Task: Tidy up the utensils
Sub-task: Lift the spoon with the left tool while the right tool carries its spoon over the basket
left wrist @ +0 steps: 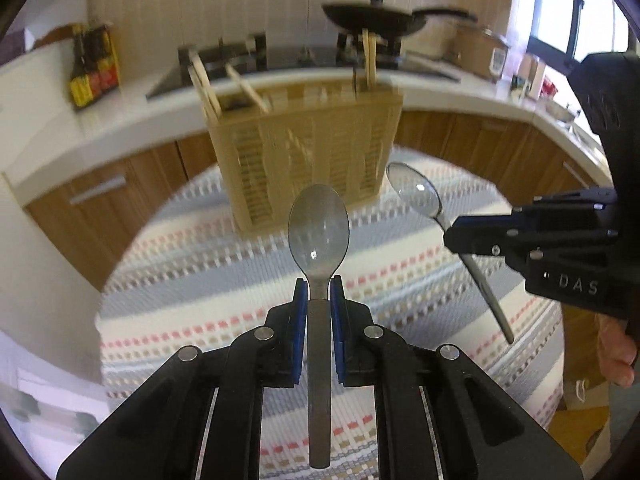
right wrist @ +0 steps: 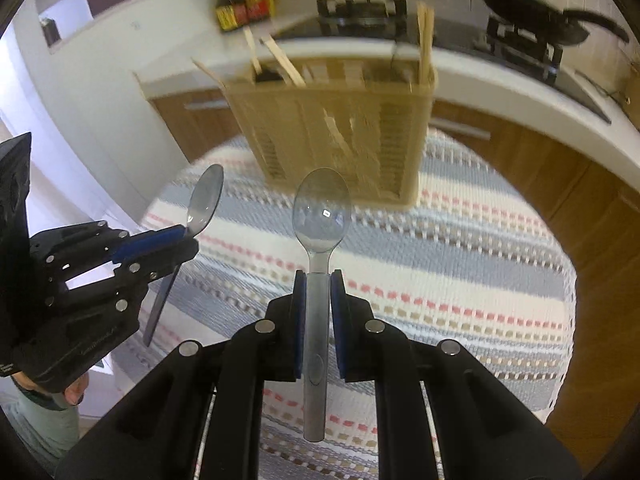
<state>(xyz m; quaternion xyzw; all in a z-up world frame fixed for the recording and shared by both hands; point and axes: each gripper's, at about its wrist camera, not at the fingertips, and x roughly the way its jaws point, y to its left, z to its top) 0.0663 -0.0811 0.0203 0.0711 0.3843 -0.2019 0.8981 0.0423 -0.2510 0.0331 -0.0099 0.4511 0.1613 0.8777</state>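
above the striped tablecloth, left gripper pinches a clear plastic spoon by its handle; right gripper pinches another spoon. both face the beige utensil basket.

The left wrist view looks forward along its own fingers from just behind them, tilted down over the striped tablecloth toward the utensil basket and kitchen counter beyond. The right wrist view faces the same way from beside it. Both share basket, cloth, stove, and each sees the other gripper at its edge.
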